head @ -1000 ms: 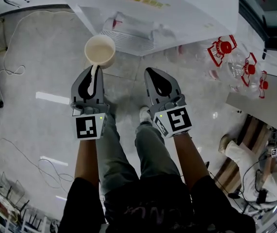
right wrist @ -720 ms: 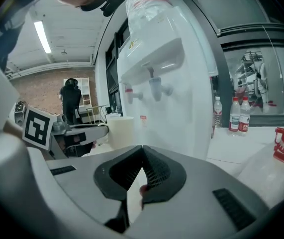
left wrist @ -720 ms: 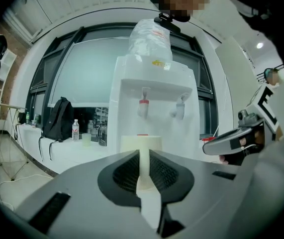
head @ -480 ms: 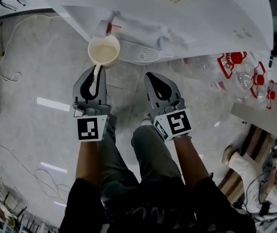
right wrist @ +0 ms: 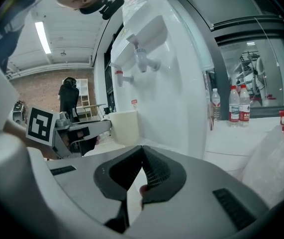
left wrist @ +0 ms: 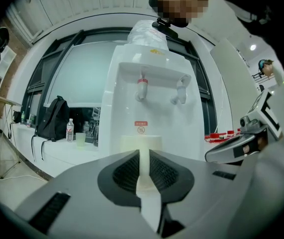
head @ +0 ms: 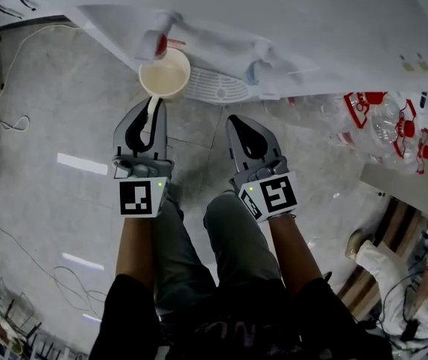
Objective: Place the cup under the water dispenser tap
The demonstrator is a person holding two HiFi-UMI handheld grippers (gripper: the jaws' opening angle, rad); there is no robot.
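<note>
left gripper point(head: 152, 105): clamped on cup point(head: 165, 75) wall | right gripper point(head: 236, 121): closed, empty | cup: just beside red tap point(head: 160, 46)

— Spot anything on the window ledge point(left wrist: 57, 152)?
— Yes: a black backpack point(left wrist: 52, 117) propped upright, a small water bottle point(left wrist: 70, 129) just beside it, then a pale green cup point(left wrist: 80, 139).
— And down on the floor point(head: 64, 103)?
— Thin cables point(head: 2, 81) looping at left; clear jugs with red caps point(head: 382, 122) lying at right, well apart from them.

Cream cup point(right wrist: 123, 127) beside white water dispenser point(right wrist: 174, 83)
</note>
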